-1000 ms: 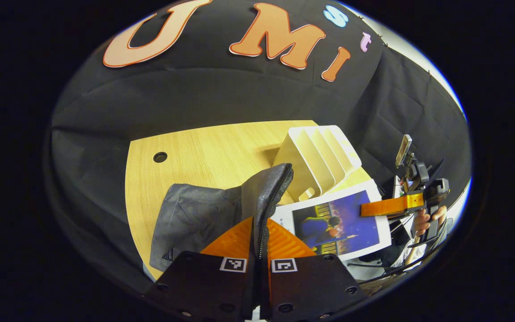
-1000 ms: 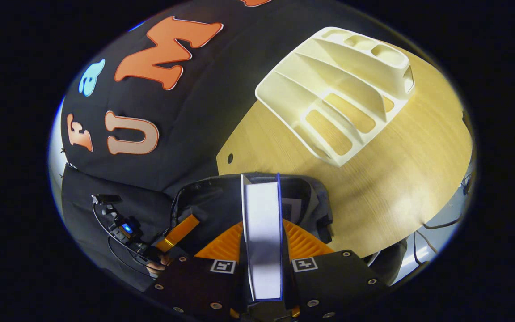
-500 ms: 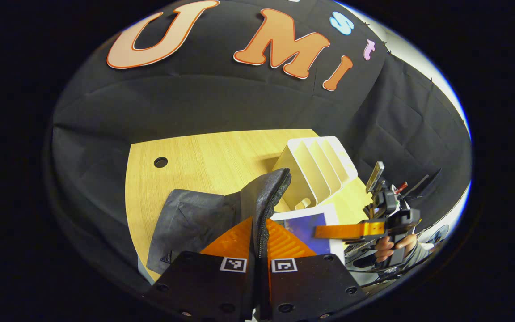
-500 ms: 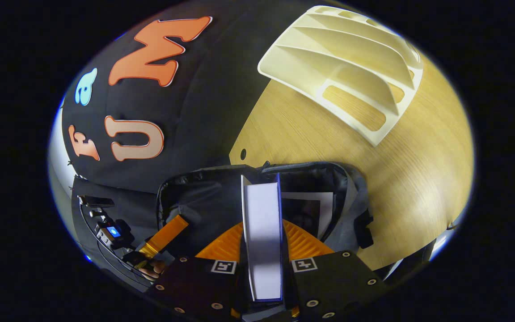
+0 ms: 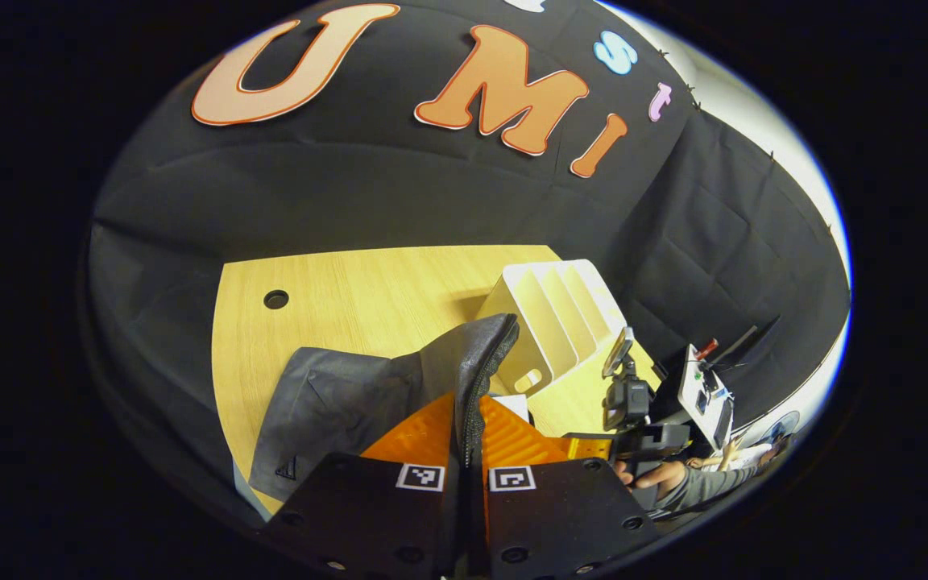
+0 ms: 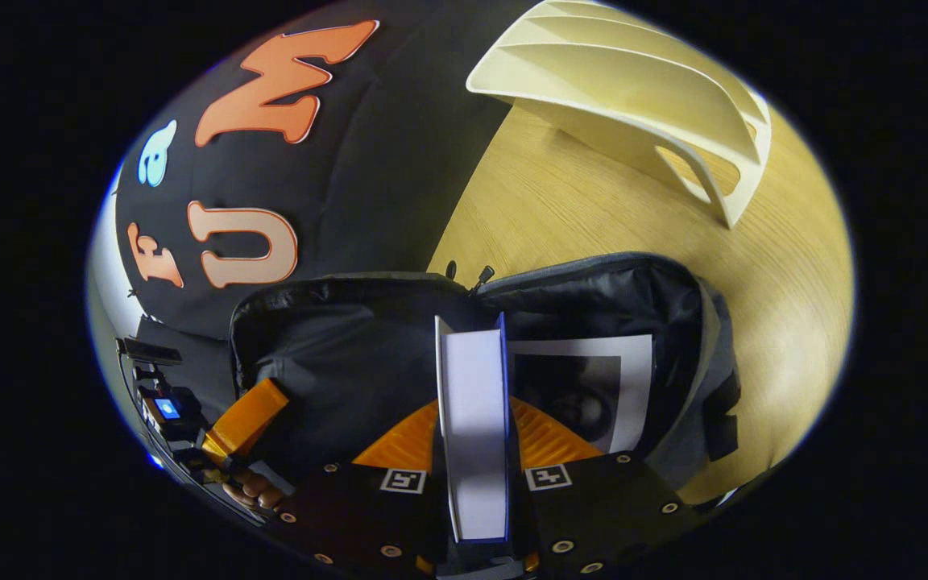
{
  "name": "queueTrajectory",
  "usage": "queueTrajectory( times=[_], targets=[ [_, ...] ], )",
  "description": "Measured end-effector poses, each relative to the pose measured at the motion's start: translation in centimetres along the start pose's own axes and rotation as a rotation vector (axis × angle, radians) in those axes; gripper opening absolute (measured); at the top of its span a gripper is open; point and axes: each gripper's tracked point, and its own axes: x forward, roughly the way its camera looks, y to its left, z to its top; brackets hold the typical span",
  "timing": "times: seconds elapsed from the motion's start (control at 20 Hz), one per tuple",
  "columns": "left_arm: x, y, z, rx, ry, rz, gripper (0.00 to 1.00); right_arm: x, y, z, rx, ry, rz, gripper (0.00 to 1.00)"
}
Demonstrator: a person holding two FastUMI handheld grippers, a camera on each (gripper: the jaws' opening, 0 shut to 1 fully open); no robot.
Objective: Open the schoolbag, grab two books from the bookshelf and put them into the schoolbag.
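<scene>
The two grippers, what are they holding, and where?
The left gripper pinches the dark grey fabric schoolbag by its zippered opening edge. The right gripper clamps a white-paged, blue-covered book by its page edge, above the open bag.

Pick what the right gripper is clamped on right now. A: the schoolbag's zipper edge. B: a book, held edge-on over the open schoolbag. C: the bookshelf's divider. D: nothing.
B: in the right gripper view, the right gripper has both fingers pressed on a book, edge-on above the open schoolbag, where another book already lies.
</scene>
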Motion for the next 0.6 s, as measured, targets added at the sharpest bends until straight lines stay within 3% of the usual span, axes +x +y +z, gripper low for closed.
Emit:
queueTrajectory(
  times=[0.3,0.6],
  targets=[
    [0.1,-0.5,0.1,-0.033,-0.018,-0.034,0.06,2.6,-0.2,-0.6,0.035,-0.017,0.0,0.3],
    [0.6,-0.1,-0.3,-0.03,-0.039,0.003,0.06,2.4,-1.0,-1.4,-0.007,0.094,-0.147,0.42]
  ],
)
